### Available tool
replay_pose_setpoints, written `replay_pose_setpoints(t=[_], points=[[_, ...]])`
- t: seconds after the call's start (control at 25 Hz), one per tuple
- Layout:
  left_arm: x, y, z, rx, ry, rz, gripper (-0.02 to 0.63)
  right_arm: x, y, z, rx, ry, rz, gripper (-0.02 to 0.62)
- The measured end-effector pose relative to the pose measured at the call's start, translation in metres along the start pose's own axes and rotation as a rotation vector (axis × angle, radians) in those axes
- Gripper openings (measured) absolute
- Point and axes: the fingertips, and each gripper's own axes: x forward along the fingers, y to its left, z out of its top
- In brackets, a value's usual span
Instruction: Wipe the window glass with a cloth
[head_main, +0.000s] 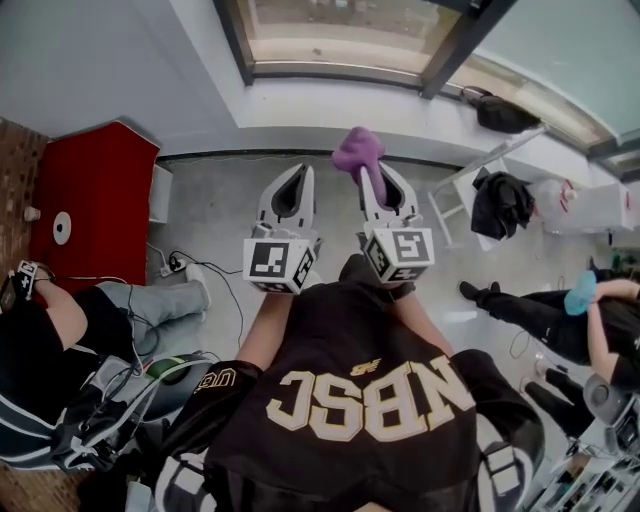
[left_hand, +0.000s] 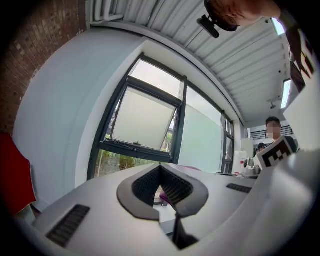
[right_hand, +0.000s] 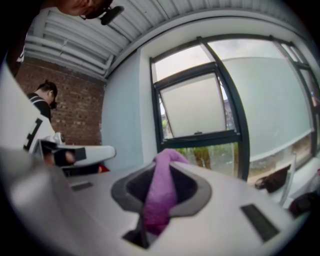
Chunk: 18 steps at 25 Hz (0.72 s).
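Observation:
A purple cloth (head_main: 358, 152) is pinched in my right gripper (head_main: 375, 170), which is shut on it; in the right gripper view the cloth (right_hand: 161, 192) runs up between the jaws and bunches past the tips. My left gripper (head_main: 303, 170) is beside it, shut with nothing held; its tips meet in the left gripper view (left_hand: 160, 166). The window glass (head_main: 340, 30) in a dark frame lies ahead above a white sill (head_main: 330, 105). The tilted pane (right_hand: 196, 107) fills the middle of the right gripper view, still some way off from both grippers.
A red cabinet (head_main: 95, 195) stands at the left. One person sits low at the left (head_main: 60, 330) with cables around; another person (head_main: 560, 320) is at the right. A white chair with dark clothes (head_main: 500, 200) and a black bag (head_main: 505, 112) are near the sill.

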Motion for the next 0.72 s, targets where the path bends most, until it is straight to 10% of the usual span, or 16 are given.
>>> replay_pose_setpoints(t=[0.72], points=[[0.156, 0.051, -0.029, 0.023, 0.044, 0.016, 0.018, 0.141, -0.105, 0.004, 0.062, -0.001, 0.004, 0.077]])
